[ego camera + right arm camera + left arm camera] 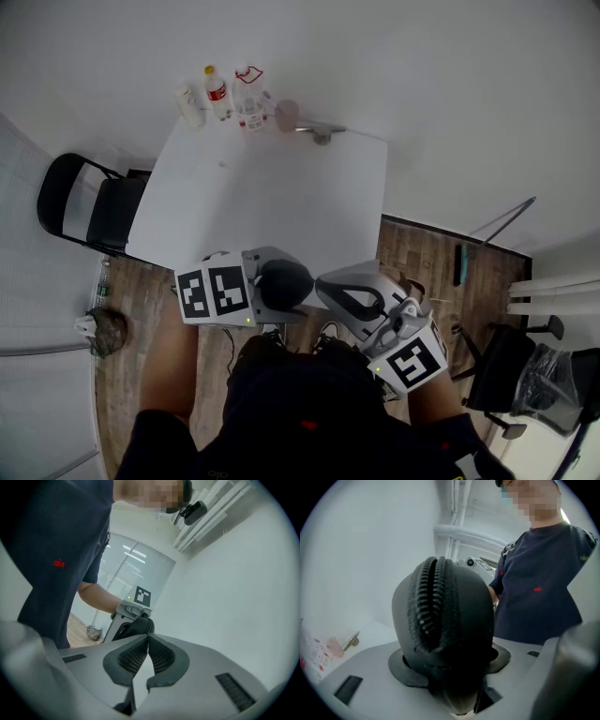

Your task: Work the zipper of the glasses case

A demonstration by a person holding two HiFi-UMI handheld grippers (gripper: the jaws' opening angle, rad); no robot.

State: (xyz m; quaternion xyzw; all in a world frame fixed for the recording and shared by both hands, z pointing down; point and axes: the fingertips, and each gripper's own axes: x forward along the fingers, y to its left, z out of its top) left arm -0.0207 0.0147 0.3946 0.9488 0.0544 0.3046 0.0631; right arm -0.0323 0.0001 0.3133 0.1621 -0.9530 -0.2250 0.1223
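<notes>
Clamped between the pads of the left gripper (452, 667): a black, rounded, hard-shell glasses case (445, 616), standing on end, its coarse black zipper teeth (429, 602) facing that gripper's camera. Held in the air close to the body, just off the near edge of the white rectangular worktop (272, 187). Inside of the case not visible. Right gripper (147, 641) clenched, tips meeting right at the end of the case; impossible to tell whether anything is pinched there. On the worktop's far edge, a cluster of small plastic bottles (217, 91), contents too small to make out.
</notes>
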